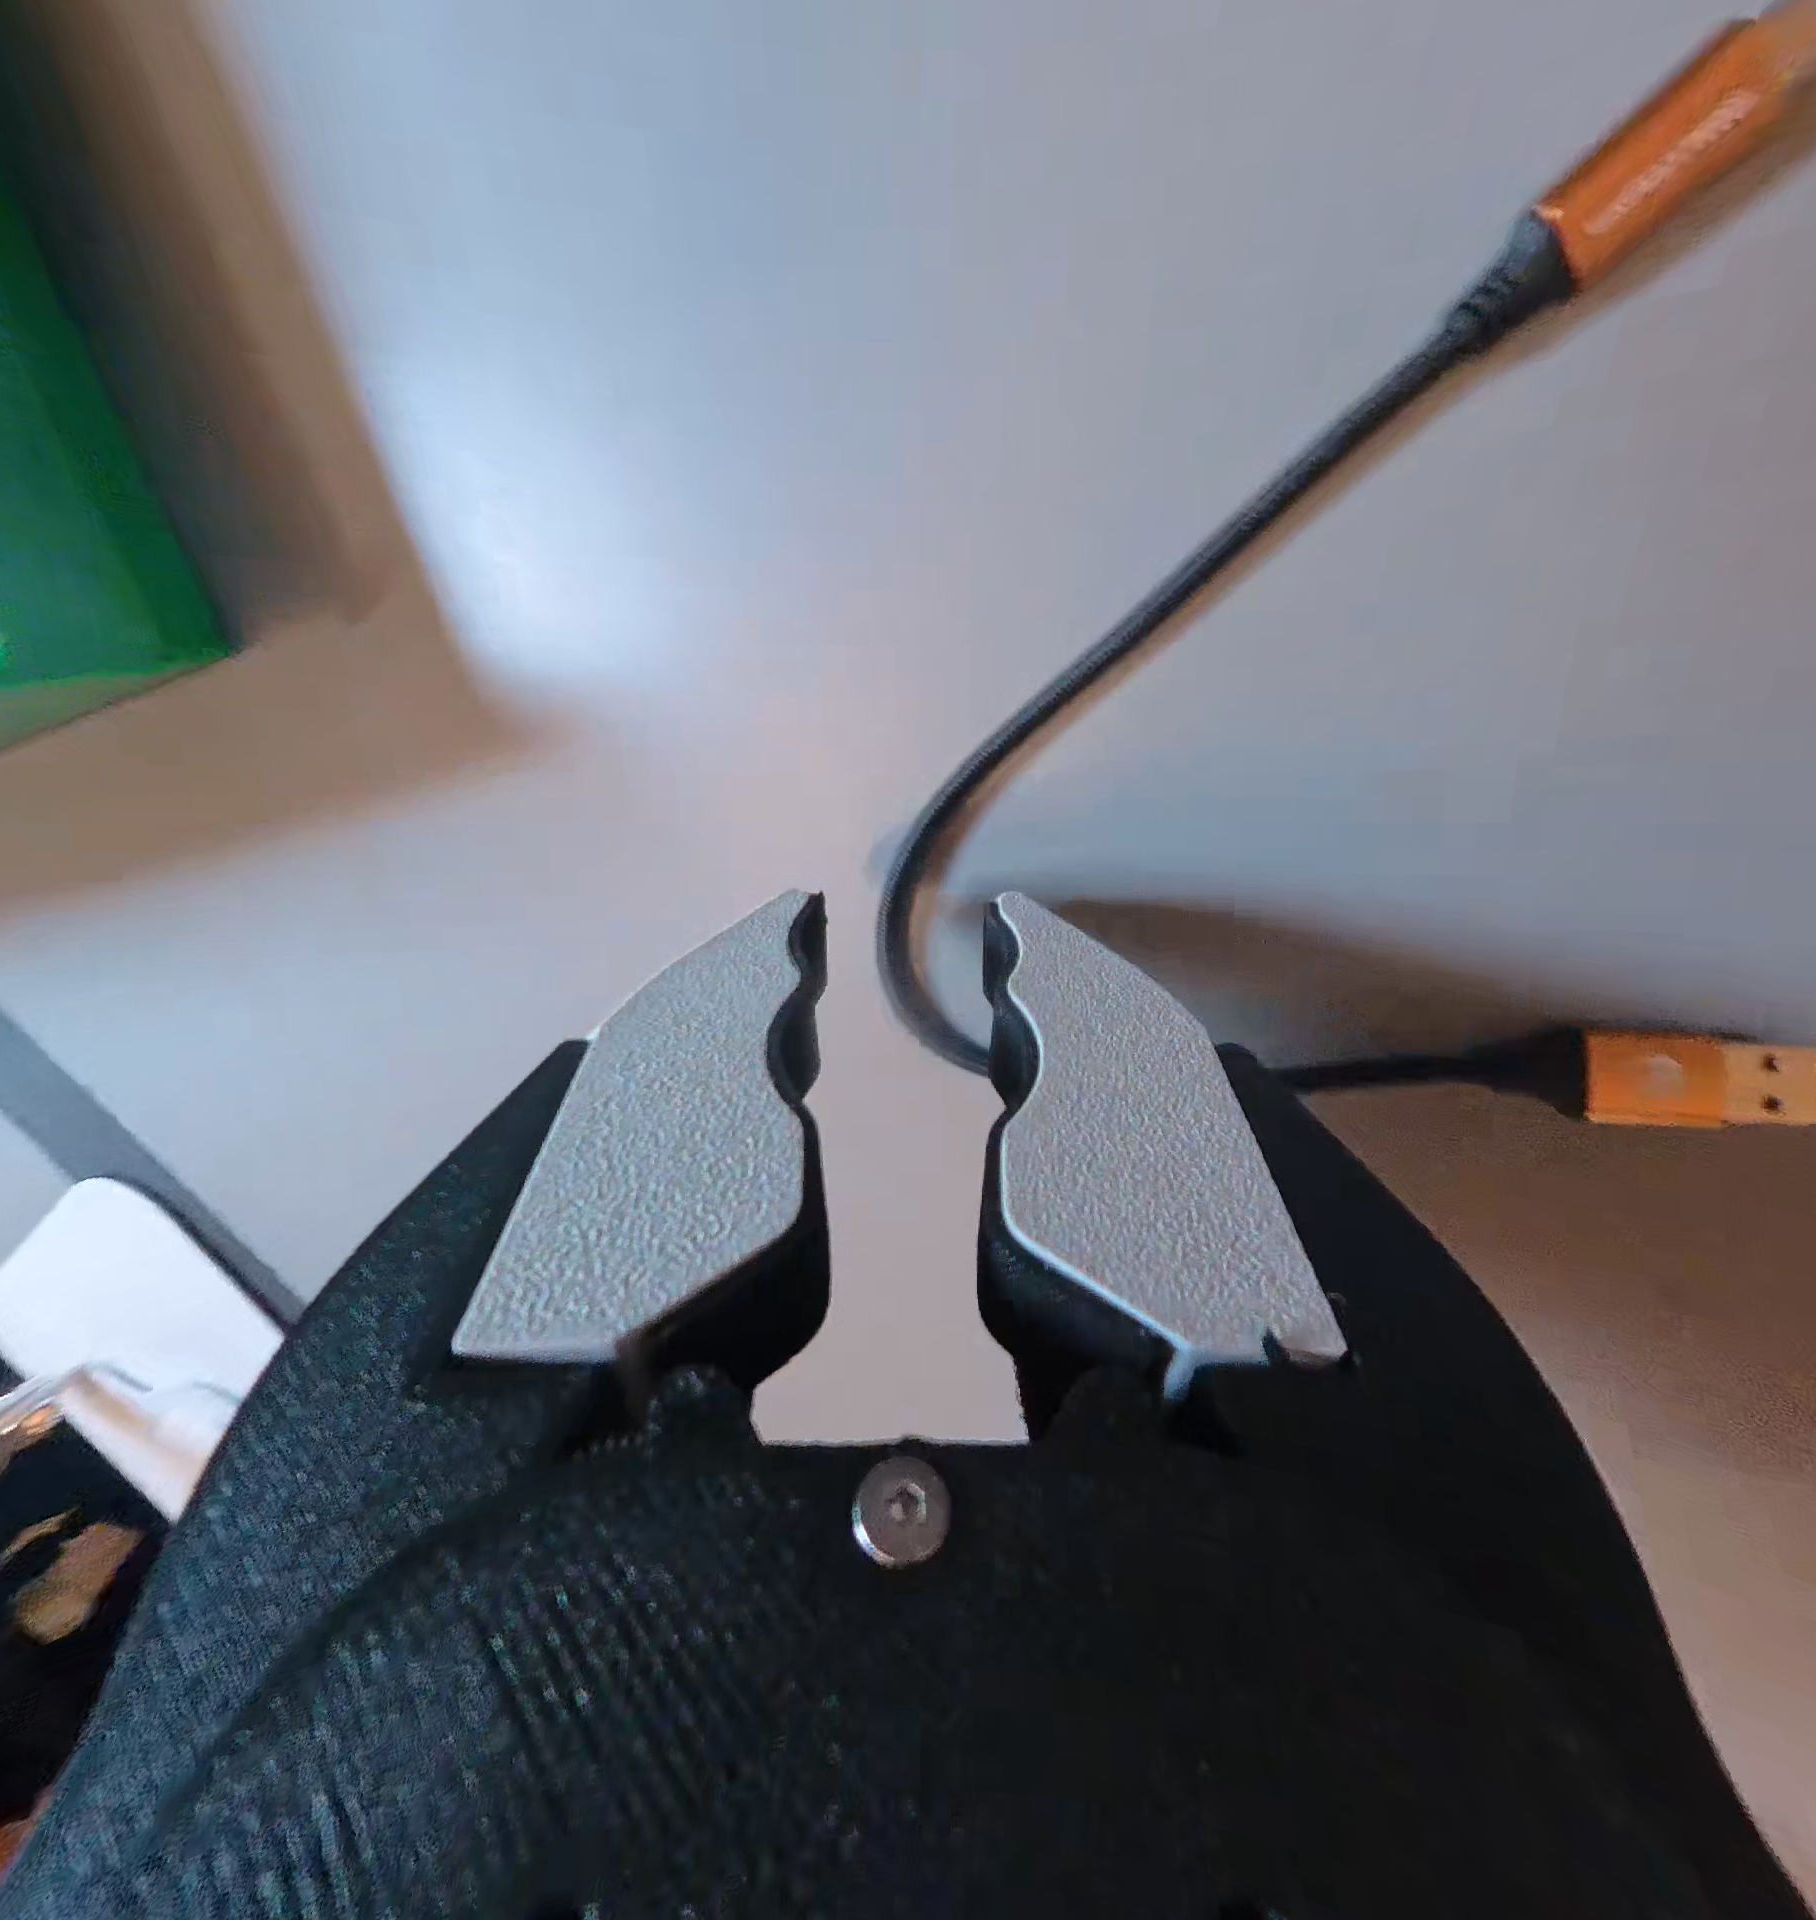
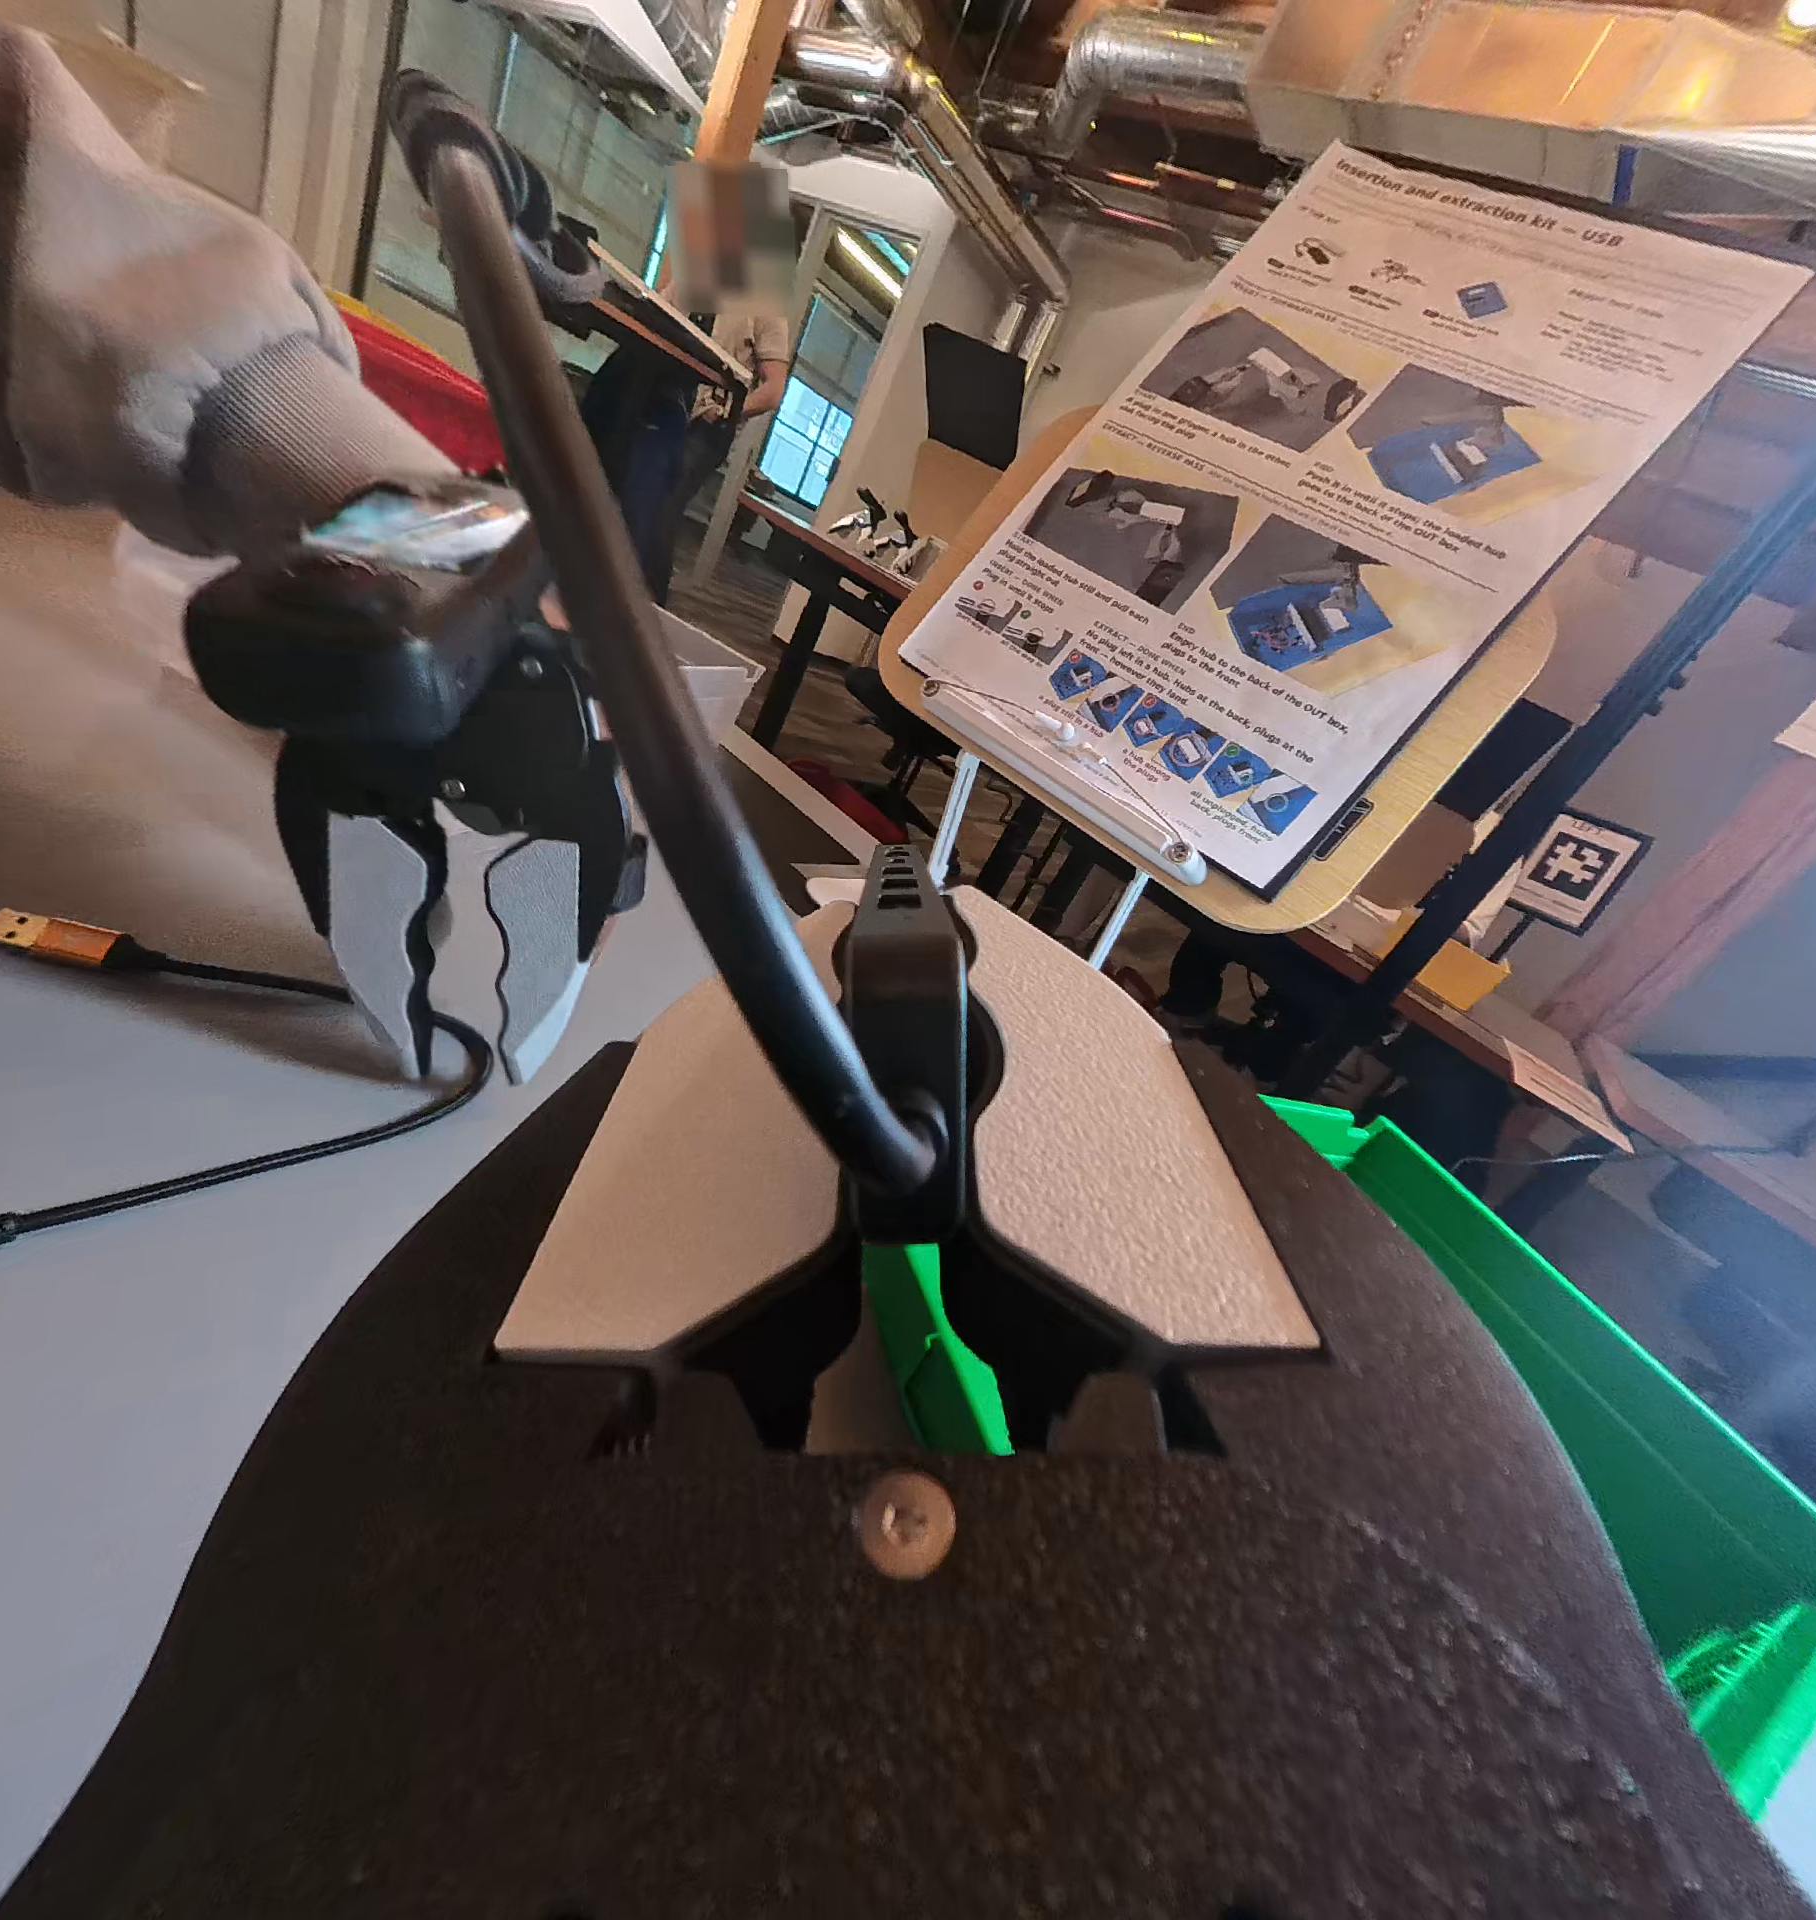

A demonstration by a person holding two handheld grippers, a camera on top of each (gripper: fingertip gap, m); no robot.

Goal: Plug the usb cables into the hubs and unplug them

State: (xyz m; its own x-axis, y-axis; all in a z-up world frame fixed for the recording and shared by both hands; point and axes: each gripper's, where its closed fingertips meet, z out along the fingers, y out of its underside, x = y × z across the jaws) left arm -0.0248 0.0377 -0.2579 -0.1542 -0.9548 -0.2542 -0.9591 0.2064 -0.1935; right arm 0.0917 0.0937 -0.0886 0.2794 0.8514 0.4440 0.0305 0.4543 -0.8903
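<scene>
My right gripper point(image 2: 904, 935) is shut on a slim black USB hub point(image 2: 906, 1039), held edge-up above the table. The hub's thick black cord point(image 2: 613, 644) arcs up and to the left. My left gripper point(image 1: 904, 920) is open, tips pointing down at the grey table. It straddles a black braided cable point(image 1: 1174, 623) without clamping it. This cable has an orange USB-A plug point(image 1: 1704, 1089) lying to the right of the fingers and a second orange connector point(image 1: 1693, 145) farther off. The left gripper point(image 2: 468, 1060) and the plug point(image 2: 52, 935) also show in the right wrist view.
A green bin point(image 2: 1569, 1382) stands at the right below my right gripper; it also shows in the left wrist view point(image 1: 62, 468). An instruction sheet on a wooden stand point(image 2: 1299, 540) is behind the table. A person's grey sleeve point(image 2: 135, 312) holds the left gripper. The grippers' ends are close to 20 cm from one another. About 11 cm separates my left fingertips from the plug point(image 2: 52, 935). It turns up in the left wrist view point(image 1: 1700, 1073) as well.
</scene>
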